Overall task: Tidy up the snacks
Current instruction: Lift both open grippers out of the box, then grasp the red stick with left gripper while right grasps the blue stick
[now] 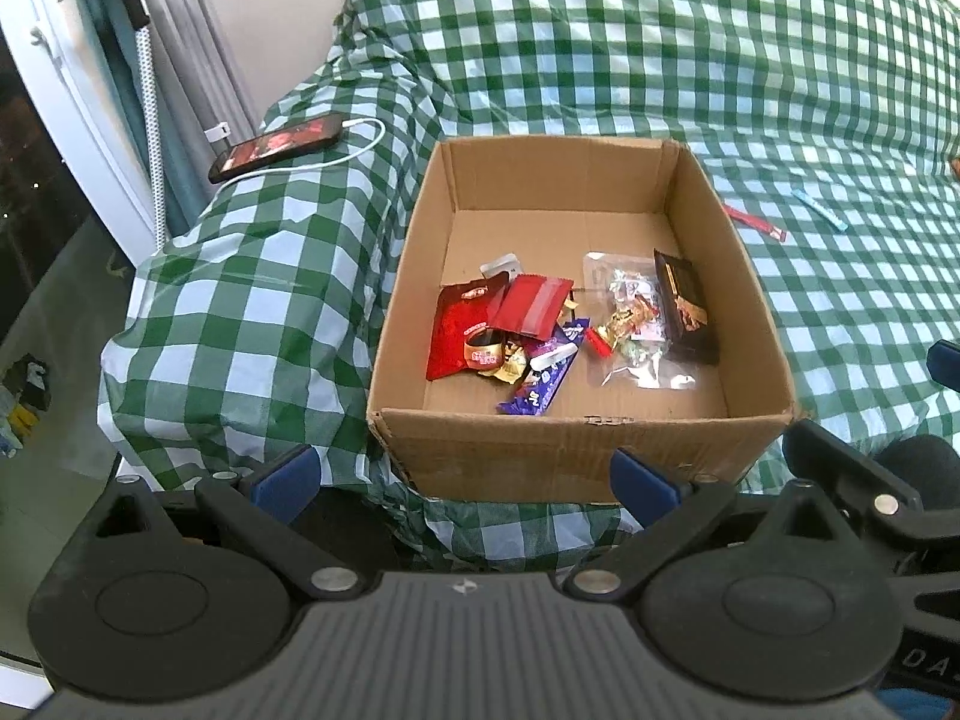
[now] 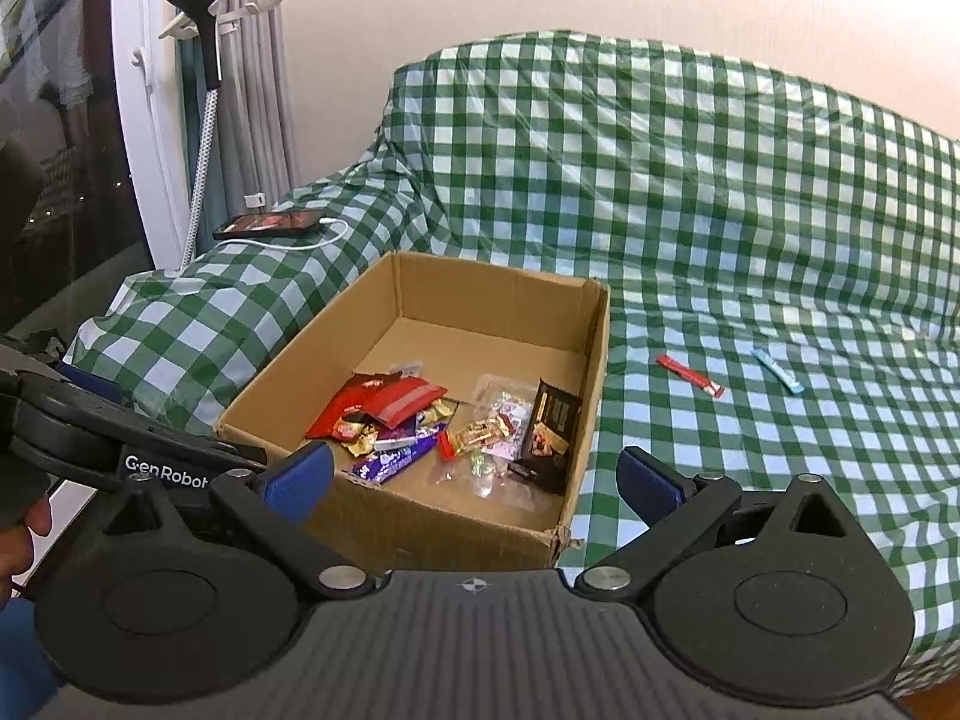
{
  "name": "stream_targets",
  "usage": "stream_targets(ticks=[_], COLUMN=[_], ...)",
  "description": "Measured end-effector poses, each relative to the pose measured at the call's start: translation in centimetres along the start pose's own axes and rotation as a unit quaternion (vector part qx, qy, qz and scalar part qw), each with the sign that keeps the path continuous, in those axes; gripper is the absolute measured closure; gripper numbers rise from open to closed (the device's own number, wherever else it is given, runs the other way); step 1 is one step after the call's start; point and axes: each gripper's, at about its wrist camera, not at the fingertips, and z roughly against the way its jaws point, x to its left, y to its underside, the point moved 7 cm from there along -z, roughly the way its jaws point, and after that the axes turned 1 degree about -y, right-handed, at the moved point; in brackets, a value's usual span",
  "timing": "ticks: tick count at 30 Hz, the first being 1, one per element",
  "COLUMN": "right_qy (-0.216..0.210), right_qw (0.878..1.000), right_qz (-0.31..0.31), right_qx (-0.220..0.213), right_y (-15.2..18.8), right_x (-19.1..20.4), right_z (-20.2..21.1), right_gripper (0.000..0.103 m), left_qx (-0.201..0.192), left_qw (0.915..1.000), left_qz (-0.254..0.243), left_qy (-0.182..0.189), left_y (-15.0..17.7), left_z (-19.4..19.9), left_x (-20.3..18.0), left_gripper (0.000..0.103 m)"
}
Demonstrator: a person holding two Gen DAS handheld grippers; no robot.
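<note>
An open cardboard box (image 1: 600,450) (image 2: 456,534) sits on a green checked cloth (image 1: 780,60) (image 2: 720,210). Inside lie several snacks: red packets (image 1: 528,303) (image 2: 405,399), a purple bar (image 1: 540,387) (image 2: 390,462), a clear bag of candies (image 1: 630,312) (image 2: 501,420) and a dark packet (image 1: 687,306) (image 2: 549,432). A red stick (image 1: 753,221) (image 2: 690,376) and a light blue stick (image 1: 819,210) (image 2: 777,371) lie on the cloth right of the box. My left gripper (image 1: 465,477) is open and empty before the box's near wall. My right gripper (image 2: 474,477) is open and empty over the box's near right corner.
A phone (image 1: 276,144) (image 2: 270,223) on a white charging cable lies on the cloth left of the box. A steamer hose and curtain (image 1: 150,90) (image 2: 207,120) stand at the far left by a window. The left gripper's body (image 2: 90,438) shows at the right wrist view's left edge.
</note>
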Motion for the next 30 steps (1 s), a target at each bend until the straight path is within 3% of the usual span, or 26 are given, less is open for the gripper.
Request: stream_targets(ticks=[8, 13, 17, 21, 25, 30], right_qy=[0.003, 0.041, 0.086, 0.133, 0.168, 0.188], right_qw=[0.999, 0.997, 0.992, 0.983, 0.973, 0.966], right_qz=[-0.032, -0.071, -0.097, -0.129, -0.156, -0.176], right_qx=[0.013, 0.011, 0.014, 0.012, 0.007, 0.014], right_y=[0.4, 0.8, 1.3, 1.8, 2.0, 2.6], right_x=[-2.5, -7.2, -12.4, -18.4, -24.1, -29.7], right_z=[-1.8, -2.4, -2.7, -3.3, -4.4, -7.1], right_gripper=[0.002, 0.002, 0.002, 0.002, 0.001, 0.000], left_qx=[0.010, 0.006, 0.014, 0.003, 0.031, 0.080], left_qw=[0.9991, 0.9977, 0.9957, 0.9928, 0.9892, 0.9885], left_qz=[-0.042, -0.068, -0.077, -0.098, -0.104, -0.059], left_qy=[-0.007, 0.007, 0.049, 0.068, 0.099, 0.114], left_y=[-1.5, -4.4, -7.7, -11.3, -14.7, -18.4], left_z=[-1.6, -2.1, -2.7, -3.6, -6.5, -12.5], left_x=[-2.2, -5.4, -9.8, -15.1, -20.7, -26.5], left_gripper=[0.000, 0.000, 0.000, 0.000, 0.000, 0.000])
